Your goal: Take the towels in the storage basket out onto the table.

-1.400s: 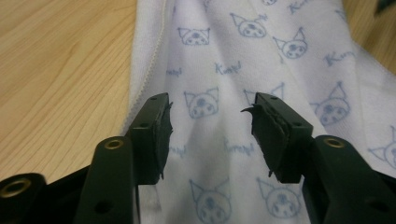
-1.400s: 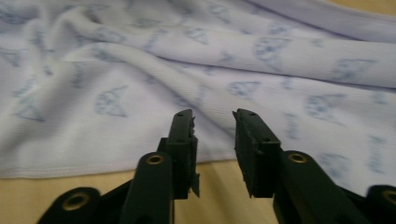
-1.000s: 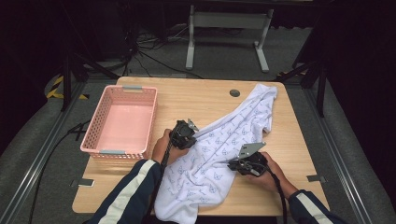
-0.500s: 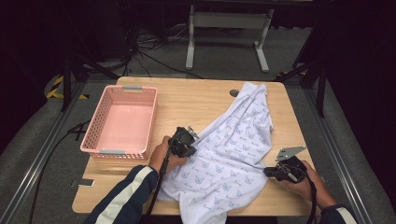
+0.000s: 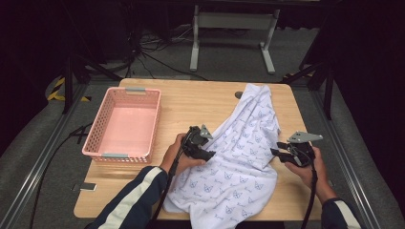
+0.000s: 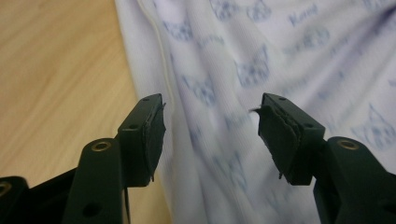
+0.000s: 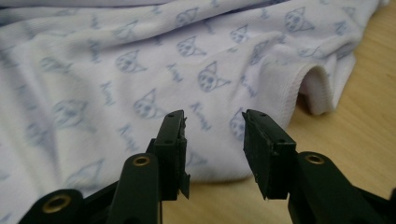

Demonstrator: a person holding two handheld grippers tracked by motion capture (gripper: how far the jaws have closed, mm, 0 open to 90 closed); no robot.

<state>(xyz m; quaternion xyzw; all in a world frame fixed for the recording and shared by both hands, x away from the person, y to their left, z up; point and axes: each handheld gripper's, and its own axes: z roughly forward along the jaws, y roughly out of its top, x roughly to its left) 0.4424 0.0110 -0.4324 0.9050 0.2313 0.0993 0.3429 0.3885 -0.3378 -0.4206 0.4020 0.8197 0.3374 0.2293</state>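
A white garment [image 5: 243, 143] printed with blue cat faces lies spread diagonally on the wooden table [image 5: 191, 102]. My left gripper [image 5: 206, 149] rests at the garment's left edge, and its jaws have just been opening. In the left gripper view it [image 6: 210, 126] stands open over the cloth [image 6: 280, 56], with nothing pinched. My right gripper [image 5: 282, 153] sits at the garment's right edge, its jaws also just opening. In the right gripper view it [image 7: 214, 135] is open above the hem [image 7: 289, 84], with the pads clear of the fabric.
A pink plastic basket [image 5: 95, 143] stands at the table's left. A small dark round hole [image 5: 238, 95] is near the table's far edge. A metal stand [image 5: 229, 19] and cables lie on the floor beyond. Bare wood shows between basket and garment.
My right gripper moved out to the right, drawing the garment's edge with it and widening the cloth. Both grippers then opened and let the fabric go.
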